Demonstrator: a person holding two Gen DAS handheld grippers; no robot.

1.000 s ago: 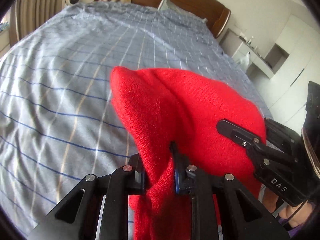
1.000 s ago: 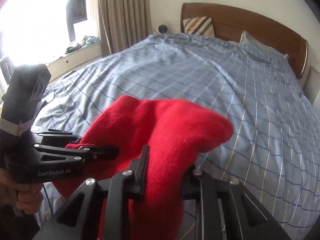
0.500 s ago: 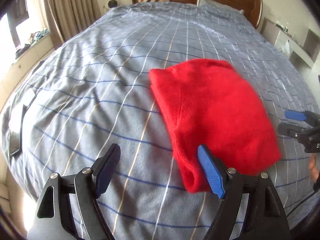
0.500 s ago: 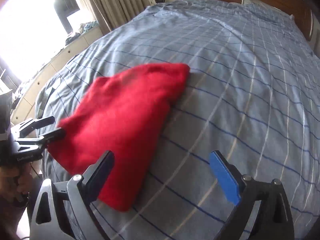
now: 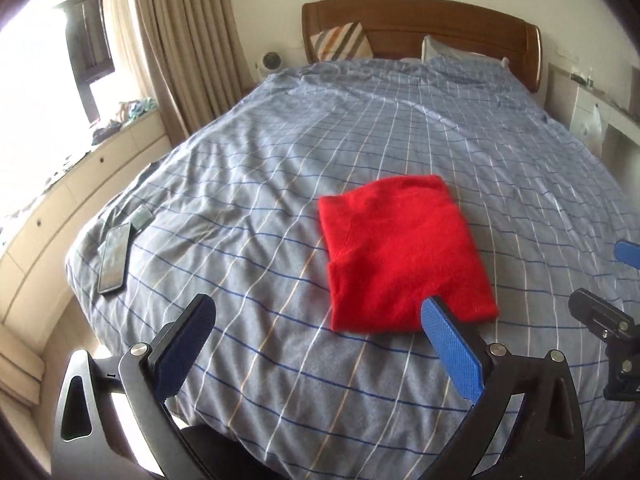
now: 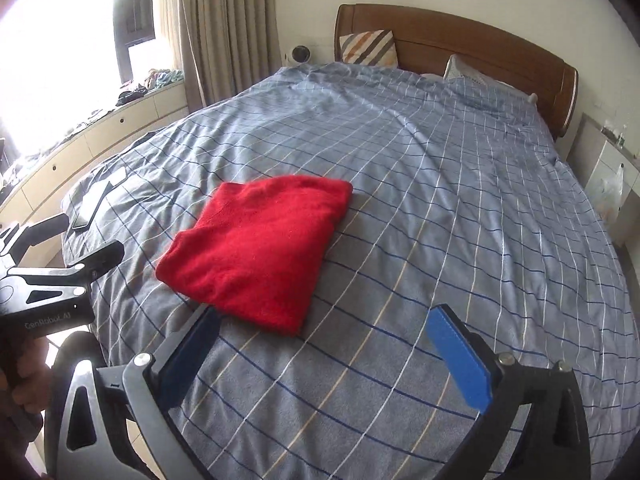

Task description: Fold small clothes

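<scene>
While the folded red garment (image 5: 404, 252) lies flat on the blue checked bedspread (image 5: 280, 168) near the foot of the bed, both tools hover clear of it. Left gripper (image 5: 316, 320) and right gripper (image 6: 324, 328) have just been opening; their jaws stand spread wide, nothing between them. A phone (image 5: 114, 258) rests near the bed's left edge

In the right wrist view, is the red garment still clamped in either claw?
No. The red garment lies folded on the bed, and the right claw stands open and empty.
</scene>
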